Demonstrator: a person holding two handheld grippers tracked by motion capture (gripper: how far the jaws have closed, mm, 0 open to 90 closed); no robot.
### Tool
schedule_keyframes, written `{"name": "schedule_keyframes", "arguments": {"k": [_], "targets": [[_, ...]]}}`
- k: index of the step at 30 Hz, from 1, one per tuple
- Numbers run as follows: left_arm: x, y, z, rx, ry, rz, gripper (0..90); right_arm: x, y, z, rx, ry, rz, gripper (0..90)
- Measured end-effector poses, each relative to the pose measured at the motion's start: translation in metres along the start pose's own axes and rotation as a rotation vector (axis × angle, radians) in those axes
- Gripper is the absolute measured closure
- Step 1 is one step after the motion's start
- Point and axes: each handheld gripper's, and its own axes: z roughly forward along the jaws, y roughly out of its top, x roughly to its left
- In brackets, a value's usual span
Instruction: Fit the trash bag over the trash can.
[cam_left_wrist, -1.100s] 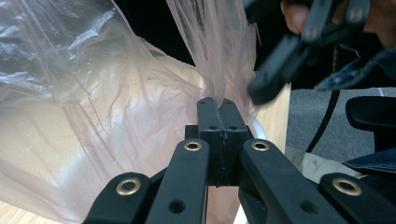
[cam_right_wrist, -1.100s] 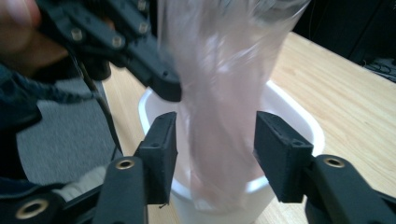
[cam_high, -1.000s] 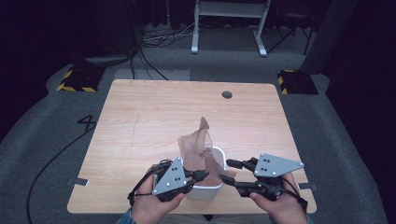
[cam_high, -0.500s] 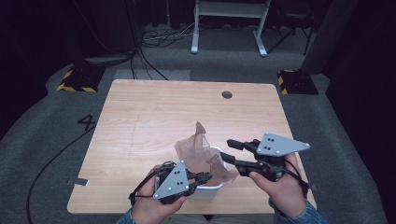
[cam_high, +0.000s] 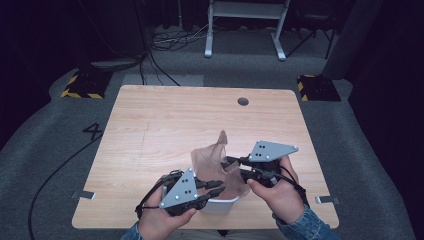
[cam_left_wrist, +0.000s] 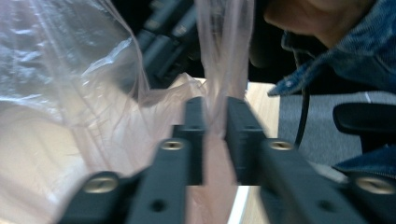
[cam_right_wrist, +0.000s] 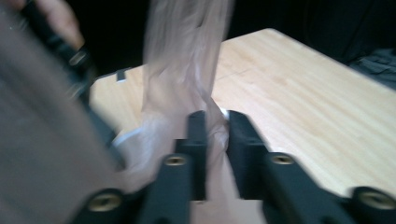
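Note:
A thin, see-through pinkish plastic bag (cam_high: 216, 159) sits in a small white bin (cam_high: 220, 204) near the table's front edge. My left gripper (cam_high: 216, 186) is at the bag's near left edge, shut on a fold of the film, which rises between its jaws in the left gripper view (cam_left_wrist: 215, 116). My right gripper (cam_high: 231, 166) is at the bag's right side, also shut on the plastic (cam_right_wrist: 212, 126). One bag handle stands up above the bin (cam_high: 222, 137). The bin's inside is hidden by the film.
The wooden table (cam_high: 165, 125) has a round cable hole (cam_high: 243, 101) at the far right. Tape marks lie at the front corners (cam_high: 83, 195). A metal stand (cam_high: 245, 25) and cables are on the floor behind.
My right gripper has moved up and in toward the bag and now grips its right edge. The bag has been spread wider over the bin. The left gripper stayed near the front left.

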Motion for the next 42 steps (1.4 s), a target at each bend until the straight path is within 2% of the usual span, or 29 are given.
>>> {"name": "schedule_keyframes", "arguments": {"k": [2,3,8,9,11,15,19,21,23,25,29,31,36,38,40,42], "targets": [[0.003,-0.002,-0.002,-0.004,0.026,-0.019,57.6,0.0,-0.002,0.001,0.006,0.006,-0.006,90.0],[0.005,-0.003,-0.004,-0.013,0.029,-0.038,53.3,0.0,-0.002,0.001,0.004,0.003,-0.009,90.0],[0.017,-0.002,-0.013,-0.093,0.054,-0.164,49.2,0.001,-0.002,-0.001,-0.008,-0.006,-0.025,90.0],[0.018,-0.001,-0.014,-0.099,0.06,-0.171,49.9,0.002,-0.001,0.0,-0.008,-0.006,-0.031,90.0],[0.021,0.004,-0.015,-0.083,0.086,-0.16,51.5,0.005,-0.001,0.001,-0.005,-0.005,-0.037,90.0],[0.022,0.01,-0.012,-0.07,0.061,-0.18,54.9,0.011,0.001,0.006,-0.002,-0.004,-0.061,89.8],[0.02,0.012,-0.006,-0.054,0.031,-0.178,56.2,0.015,0.003,0.011,0.005,-0.004,-0.083,89.6],[0.02,0.012,-0.003,-0.038,0.038,-0.167,58.2,0.016,0.003,0.012,0.007,-0.005,-0.091,89.6],[0.02,0.01,-0.004,-0.031,0.034,-0.16,68.5,0.016,0.002,0.013,0.01,-0.013,-0.096,89.7],[0.022,0.008,-0.005,-0.037,0.018,-0.164,76.4,0.014,0.0,0.013,-0.001,0.014,-0.074,89.6],[0.02,0.007,-0.006,-0.018,0.052,-0.123,89.9,0.014,-0.001,0.012,-0.009,0.026,-0.071,89.7],[0.019,0.008,-0.007,-0.002,0.076,-0.1,90.0,0.015,-0.002,0.011,-0.014,0.021,-0.077,89.7],[0.021,0.005,-0.012,0.022,0.113,-0.085,90.0,0.009,-0.004,0.004,-0.023,0.003,-0.065,89.8],[0.022,0.004,-0.014,0.019,0.117,-0.092,90.0,0.006,-0.006,0.001,-0.028,-0.005,-0.053,89.8],[0.022,0.003,-0.014,0.006,0.101,-0.105,90.0,0.004,-0.008,-0.001,-0.034,-0.006,-0.042,89.9],[0.021,0.005,-0.013,0.006,0.11,-0.099,90.0,0.006,-0.008,-0.001,-0.037,-0.004,-0.044,89.9]]}}
